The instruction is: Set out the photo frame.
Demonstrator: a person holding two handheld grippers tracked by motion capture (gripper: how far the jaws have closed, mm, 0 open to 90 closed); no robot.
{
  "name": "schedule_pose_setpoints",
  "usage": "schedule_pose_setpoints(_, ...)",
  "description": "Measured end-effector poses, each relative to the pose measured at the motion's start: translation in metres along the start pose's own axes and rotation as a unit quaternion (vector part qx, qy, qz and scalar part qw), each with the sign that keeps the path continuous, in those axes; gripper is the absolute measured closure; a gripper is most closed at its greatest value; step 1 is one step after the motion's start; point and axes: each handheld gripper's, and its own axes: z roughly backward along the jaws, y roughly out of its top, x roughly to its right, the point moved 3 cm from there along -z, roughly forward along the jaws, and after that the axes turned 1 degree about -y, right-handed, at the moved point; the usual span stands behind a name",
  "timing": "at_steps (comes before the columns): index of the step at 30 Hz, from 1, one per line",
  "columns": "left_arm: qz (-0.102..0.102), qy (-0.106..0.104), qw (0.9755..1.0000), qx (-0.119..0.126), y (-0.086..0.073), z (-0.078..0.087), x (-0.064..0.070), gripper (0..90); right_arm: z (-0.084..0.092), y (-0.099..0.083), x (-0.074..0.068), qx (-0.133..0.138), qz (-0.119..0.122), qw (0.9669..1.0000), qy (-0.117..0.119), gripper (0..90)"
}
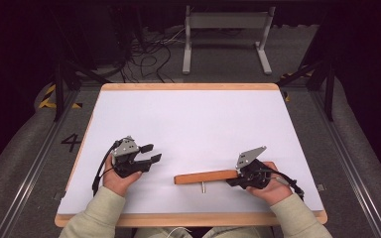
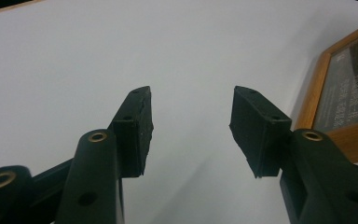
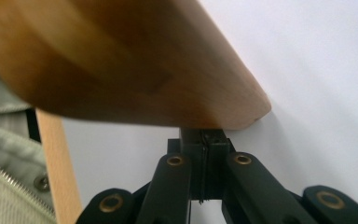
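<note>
A wooden bar (image 1: 206,176) lies on the white table (image 1: 188,124) near its front right, and a short metal peg (image 1: 203,187) sticks out of its near side. My right gripper (image 1: 234,177) sits at the bar's right end, pointing left along it. In the right gripper view the bar (image 3: 121,60) looms blurred over the jaw tips, and the right gripper (image 3: 205,137) has its pads pressed flat together below the wood. My left gripper (image 1: 152,152) rests at the front left, apart from the bar. Its jaws (image 2: 192,93) stand open over bare white surface with nothing between them.
The table's wooden rim (image 1: 188,218) runs along the front. A beige sleeve (image 3: 4,149) lies beside the right gripper. A wooden edge (image 2: 317,84) with a dark surface behind it stands ahead of the left gripper. A metal stand (image 1: 225,37) and cables (image 1: 144,54) are on the floor beyond.
</note>
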Motion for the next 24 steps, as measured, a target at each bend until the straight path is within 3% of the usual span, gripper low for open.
schedule_pose_setpoints(10,0.001,0.009,1.0,0.0,-0.005,0.006,-0.001,49.1,-0.007,0.009,0.016,0.03,-0.038,0.9986,-0.022,90.0)
schedule_pose_setpoints(24,0.008,0.024,0.9997,0.002,-0.011,0.014,-0.003,48.8,-0.023,0.033,0.039,0.055,-0.064,0.9955,-0.043,90.0)
